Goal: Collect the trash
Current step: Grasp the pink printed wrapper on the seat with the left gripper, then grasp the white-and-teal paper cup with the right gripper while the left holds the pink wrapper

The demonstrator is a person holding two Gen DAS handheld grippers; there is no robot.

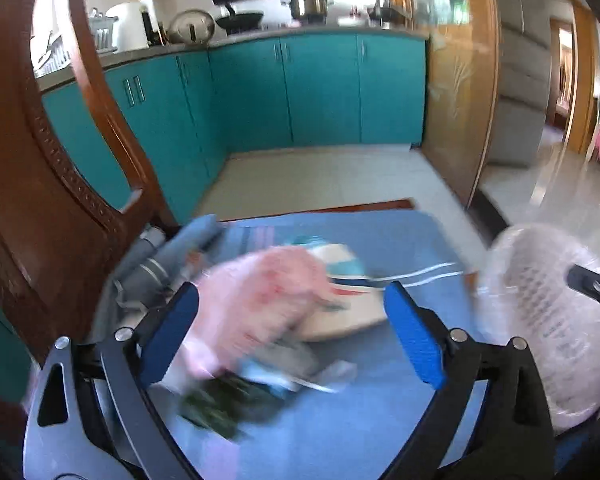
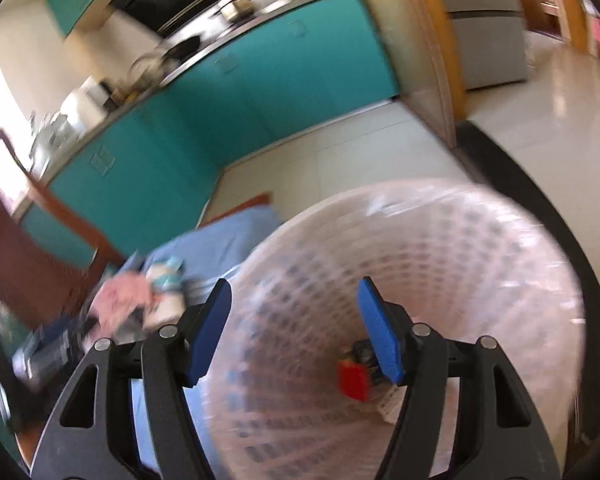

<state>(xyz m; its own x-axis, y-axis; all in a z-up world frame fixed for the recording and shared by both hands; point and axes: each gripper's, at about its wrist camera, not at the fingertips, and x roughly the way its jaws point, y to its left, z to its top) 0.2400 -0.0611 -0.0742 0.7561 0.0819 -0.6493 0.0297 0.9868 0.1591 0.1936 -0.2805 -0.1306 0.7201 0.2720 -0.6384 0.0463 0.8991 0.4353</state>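
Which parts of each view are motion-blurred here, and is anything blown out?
Left wrist view: pink bag and trash smeared, cabinets fairly sharp, window blown out. Right wrist view: blur throughout, basket mesh streaked, glare on floor; both fisheye-curved.

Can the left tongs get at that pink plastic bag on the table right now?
Probably yes. The left tongs are open with the pink plastic bag lying right between the fingers, nothing over it; motion blur hides whether they already touch.
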